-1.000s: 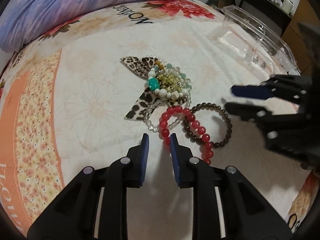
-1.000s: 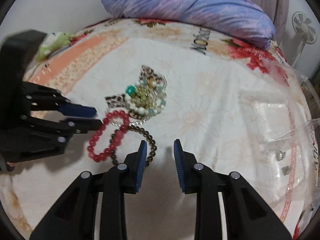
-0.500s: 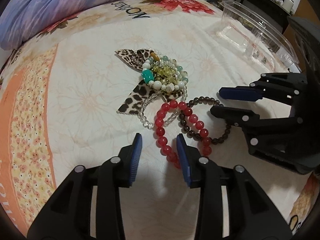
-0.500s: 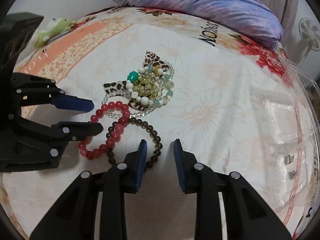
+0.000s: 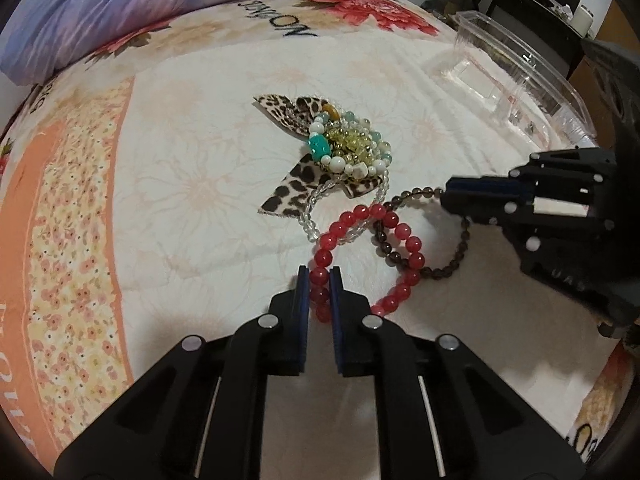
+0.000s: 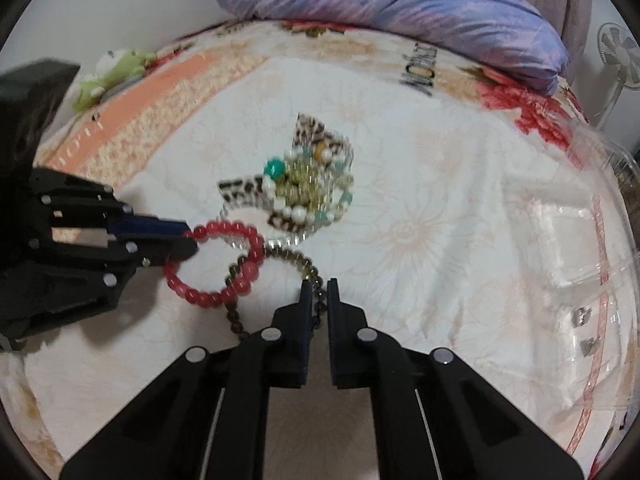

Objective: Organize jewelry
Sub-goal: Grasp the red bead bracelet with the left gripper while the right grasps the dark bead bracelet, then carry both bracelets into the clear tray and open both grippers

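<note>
Floral bedspread (image 5: 192, 184) is spread under a purple duvet (image 5: 168, 4) at the far side, a clear organizer tray (image 5: 520, 64) at far right. Bracelets are heaped on a leopard bow (image 5: 296, 188). Both tongs, open earlier, are now closed: the left tongs (image 5: 319, 280) on the red bracelet (image 5: 404, 240), the right tongs (image 6: 319, 294) on the brown bracelet (image 6: 296, 258).

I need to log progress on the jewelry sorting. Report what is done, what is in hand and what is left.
Done: little; the clear organizer holds only a couple of small pieces. In hand: the left gripper is shut on the red bracelet, and the right gripper is shut on the brown bracelet; the two overlap. Left: both bracelets and the bead pile on the leopard fabric remain on the bed.
</note>
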